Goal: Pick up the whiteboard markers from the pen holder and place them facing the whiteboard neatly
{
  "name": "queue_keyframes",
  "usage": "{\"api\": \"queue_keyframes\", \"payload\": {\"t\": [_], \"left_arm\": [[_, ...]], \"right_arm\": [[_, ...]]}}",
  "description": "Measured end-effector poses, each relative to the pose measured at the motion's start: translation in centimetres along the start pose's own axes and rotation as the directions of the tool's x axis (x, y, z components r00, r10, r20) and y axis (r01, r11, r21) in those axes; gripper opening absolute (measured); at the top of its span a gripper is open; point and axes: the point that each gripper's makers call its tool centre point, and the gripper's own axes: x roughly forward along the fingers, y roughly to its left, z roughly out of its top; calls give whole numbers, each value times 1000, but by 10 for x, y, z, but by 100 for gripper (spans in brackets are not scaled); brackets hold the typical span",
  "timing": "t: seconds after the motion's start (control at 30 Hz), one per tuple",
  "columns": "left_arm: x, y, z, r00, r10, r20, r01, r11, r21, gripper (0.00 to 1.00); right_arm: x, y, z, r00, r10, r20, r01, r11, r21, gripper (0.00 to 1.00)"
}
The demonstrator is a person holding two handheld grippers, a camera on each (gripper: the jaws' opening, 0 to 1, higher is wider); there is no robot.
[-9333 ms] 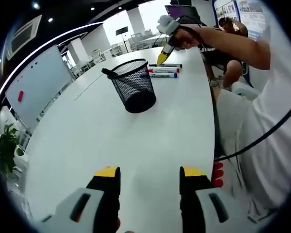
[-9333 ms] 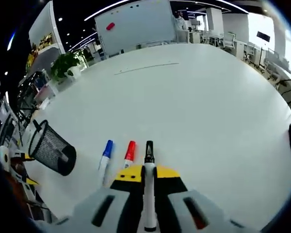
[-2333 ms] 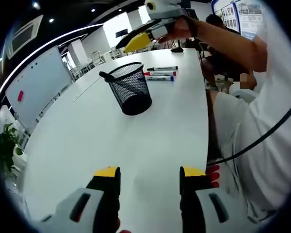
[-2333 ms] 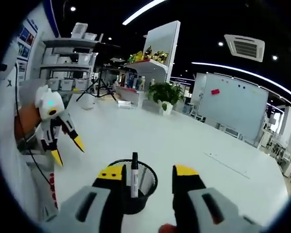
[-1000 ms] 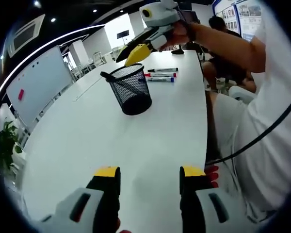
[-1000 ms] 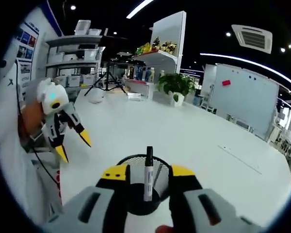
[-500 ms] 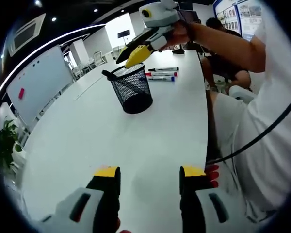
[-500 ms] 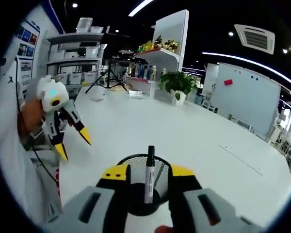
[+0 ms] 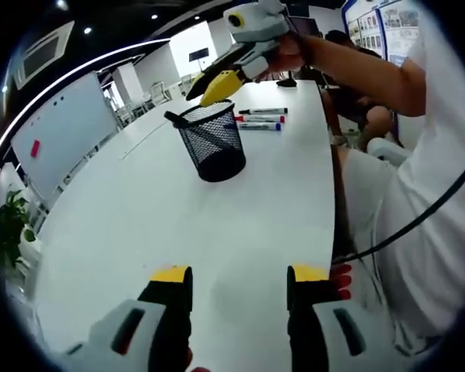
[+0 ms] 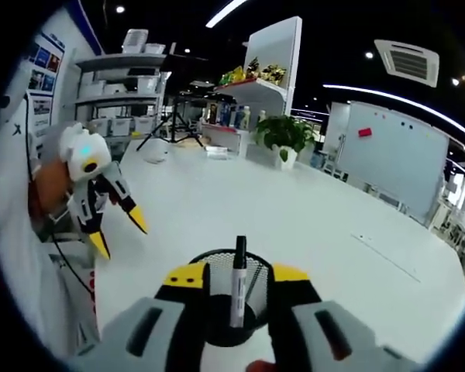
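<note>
A black mesh pen holder [image 9: 211,141] stands on the white table [image 9: 139,225] with one black marker [image 9: 178,120] leaning in it. Beyond it lie three markers side by side: black [image 9: 263,111], red [image 9: 260,118] and blue [image 9: 257,125]. My right gripper [image 9: 209,87] hovers over the holder's rim. In the right gripper view its jaws [image 10: 238,277] stand open on either side of the upright marker [image 10: 238,283], with gaps both sides, above the holder [image 10: 252,267]. My left gripper [image 9: 239,279] is open and holds nothing, low over the near table; it shows again, left gripper [image 10: 118,232].
A whiteboard [image 9: 58,132] stands beyond the table's far side, whiteboard [image 10: 391,163]. A potted plant [image 10: 283,136] and shelves [image 10: 112,101] are behind the table. A person's arm [image 9: 356,62] and white clothes [image 9: 442,194] fill the right side, with a black cable [image 9: 418,225] hanging.
Nine seconds ago my right gripper held a black marker beside the red and blue ones; that marker now lies there. The right gripper has moved over the holder, jaws around the remaining marker.
</note>
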Motion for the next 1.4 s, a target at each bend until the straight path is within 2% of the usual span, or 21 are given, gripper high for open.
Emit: {"api": "queue_keyframes", "payload": {"t": [0.3, 0.53, 0.83, 0.97, 1.13, 1.4], "left_arm": [[-6, 6, 4, 1000, 21, 14, -21, 1000, 2, 50], [-6, 4, 4, 999, 23, 21, -23, 1000, -4, 50], [-7, 5, 5, 999, 23, 30, -23, 1000, -4, 50], [-9, 6, 6, 999, 25, 34, -25, 1000, -2, 50], [-8, 6, 3, 999, 21, 36, -21, 1000, -13, 50], [-11, 5, 4, 999, 20, 37, -20, 1000, -9, 50]], "right_arm": [[-1, -8, 0, 1000, -19, -5, 19, 1000, 0, 28], [2, -3, -3, 1000, -9, -23, 9, 1000, -5, 27], [14, 1, -11, 997, -2, -80, 1, 1000, -12, 24], [18, -1, -16, 994, -18, -108, 17, 1000, -4, 23], [22, -2, -19, 992, -30, -124, 33, 999, 25, 21], [25, -1, -20, 990, -29, -138, 32, 999, 19, 19]]}}
